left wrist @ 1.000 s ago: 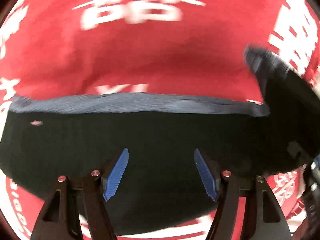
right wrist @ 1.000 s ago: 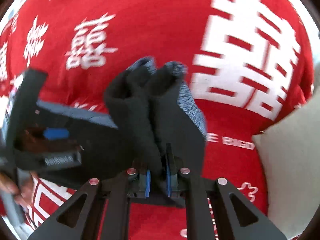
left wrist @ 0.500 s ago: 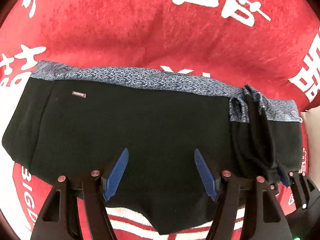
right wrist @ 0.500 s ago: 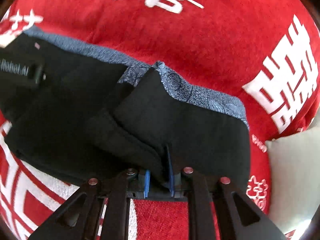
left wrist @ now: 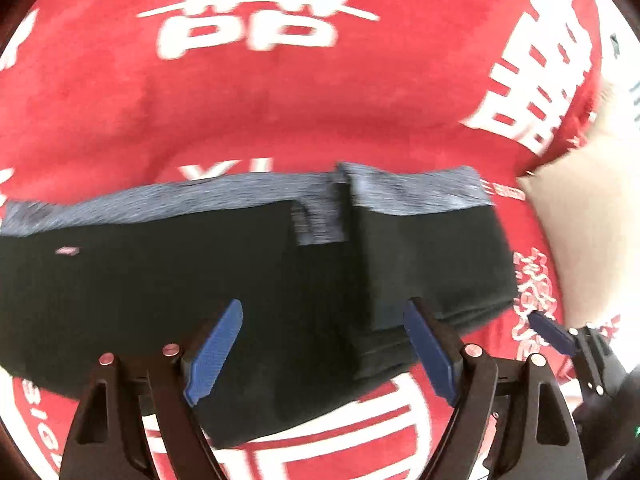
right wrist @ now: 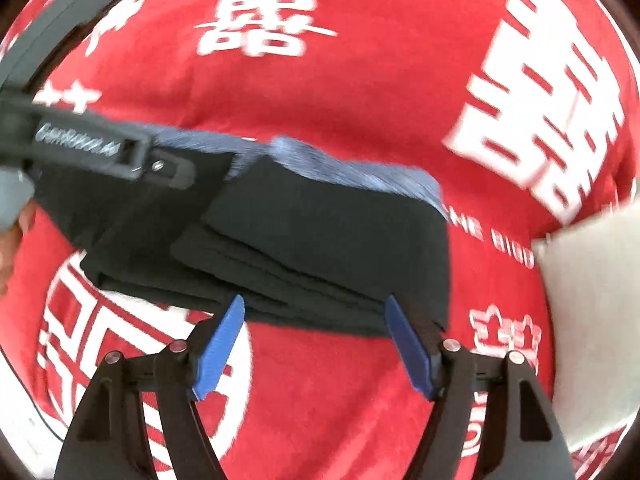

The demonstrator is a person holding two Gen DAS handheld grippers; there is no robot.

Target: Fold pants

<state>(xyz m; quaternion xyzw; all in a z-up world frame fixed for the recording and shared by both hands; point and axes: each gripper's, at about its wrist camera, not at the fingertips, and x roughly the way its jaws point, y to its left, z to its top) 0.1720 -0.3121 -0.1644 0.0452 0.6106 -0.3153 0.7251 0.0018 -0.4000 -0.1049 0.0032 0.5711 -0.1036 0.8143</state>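
Both the left gripper (left wrist: 322, 346) and right gripper (right wrist: 314, 346) are spreading, empty, above folded pants (left wrist: 160, 300) on the red cloth (left wrist: 280, 112).

Two close, steeply downward wrist views sharing the pants (left wrist: 248, 280).

Both fisheye views are evenly and brightly lit, with dark vignetted corners and strong barrel distortion. Motion blur smears the white characters on the red printed cloth (left wrist: 280, 100) and the folded black pants with grey waistband (right wrist: 320, 232).
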